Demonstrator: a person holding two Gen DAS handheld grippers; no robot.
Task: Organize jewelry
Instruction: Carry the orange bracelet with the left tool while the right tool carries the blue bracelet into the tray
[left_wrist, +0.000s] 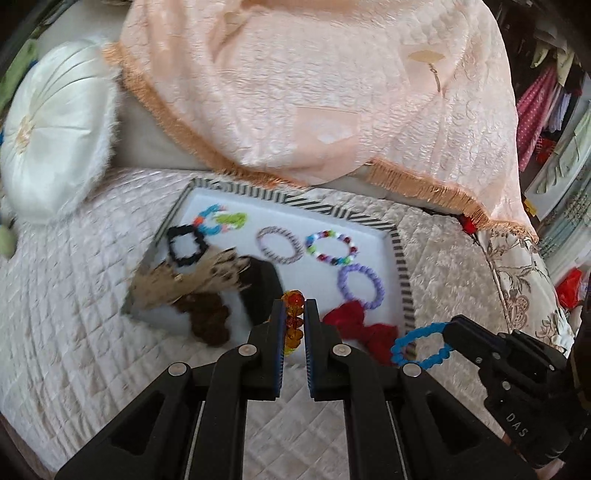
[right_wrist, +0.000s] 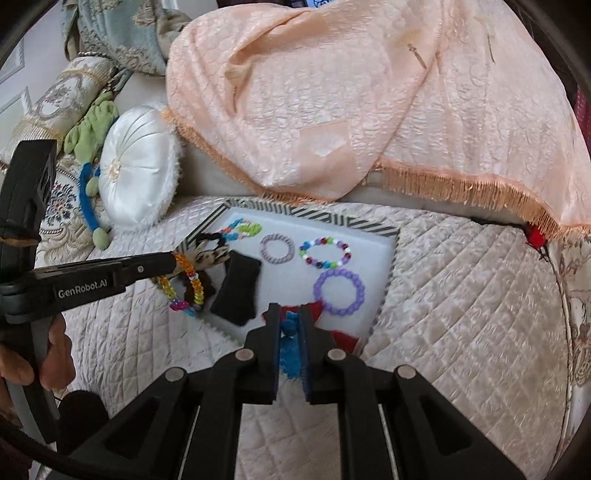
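On the quilted bed cover (left_wrist: 74, 295), my left gripper (left_wrist: 294, 314) is closed on an amber bead bracelet (left_wrist: 293, 317), which dangles beside the tray's near left corner. My right gripper (right_wrist: 289, 325) is closed tight on a blue beaded bracelet (right_wrist: 290, 345) above the tray's near edge. Both loops hang free, so I judge a bead could snag the striped rim as I lower, or one could slip out and land on the quilt. Left to right, the white tray (left_wrist: 229, 206) holds a black bracelet (left_wrist: 184, 245), a leopard-print scrunchie (left_wrist: 207, 273), a black case (right_wrist: 236, 291), a grey twisted ring (left_wrist: 279, 245), a multicoloured bead bracelet (left_wrist: 332, 247), a lilac bracelet (left_wrist: 360, 286) and a red bow (left_wrist: 362, 326).
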